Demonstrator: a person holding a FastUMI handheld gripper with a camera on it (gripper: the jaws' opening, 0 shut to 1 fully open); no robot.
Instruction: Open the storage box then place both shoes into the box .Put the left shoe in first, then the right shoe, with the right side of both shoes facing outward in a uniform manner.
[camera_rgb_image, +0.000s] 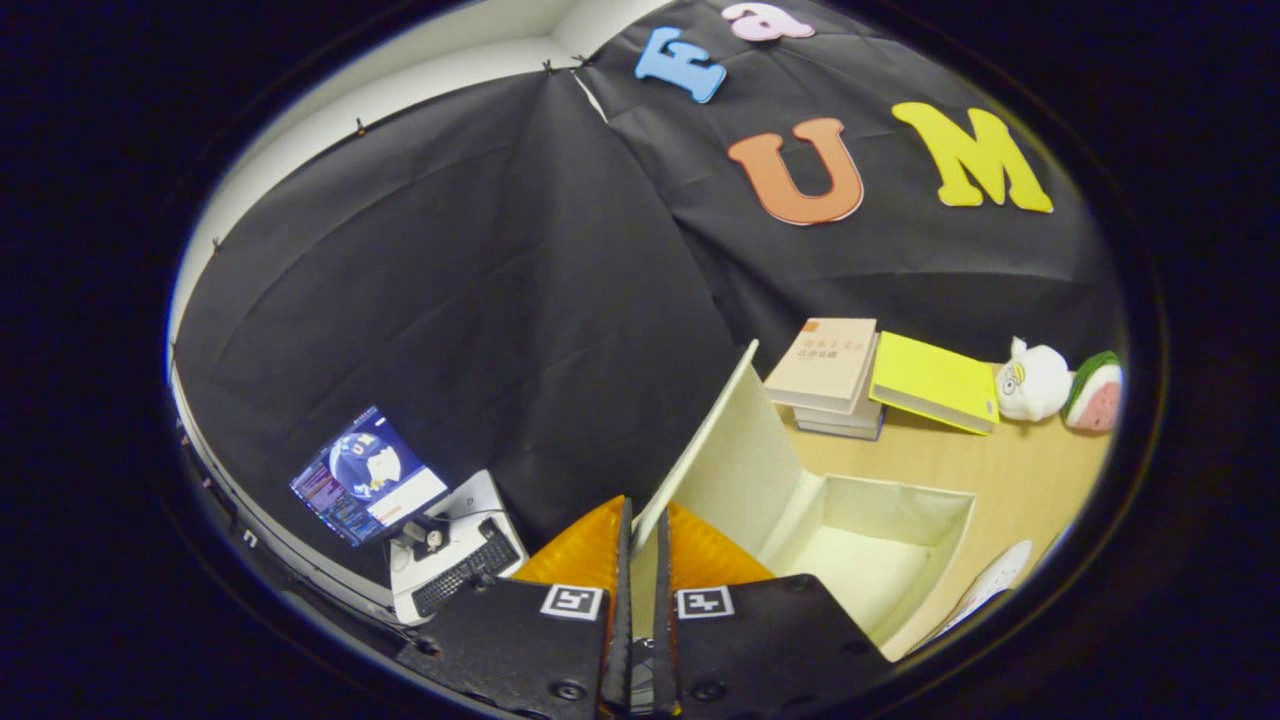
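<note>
Tongs (640, 560): clenched on the raised lid (735, 455) of the storage box (870, 545), both fingers pressing its thin edge. Lid: tilted up and back, hinged along the box's far-left side. Box: open, interior bare, resting on the desk (1000, 470) just ahead and to the right of the fingers. Progress, as judged: opening step about complete; both shoes yet to go in, left one first.

Surroundings, left to right: laptop (370, 478) and keyboard device (460, 560) low beside the booth wall; stacked books (825, 365); yellow book (930, 383); white plush toy (1033, 380); watermelon plush (1095, 392); a white object (990, 580), possibly a shoe, near the box's right corner. Nothing obstructs the opening.
</note>
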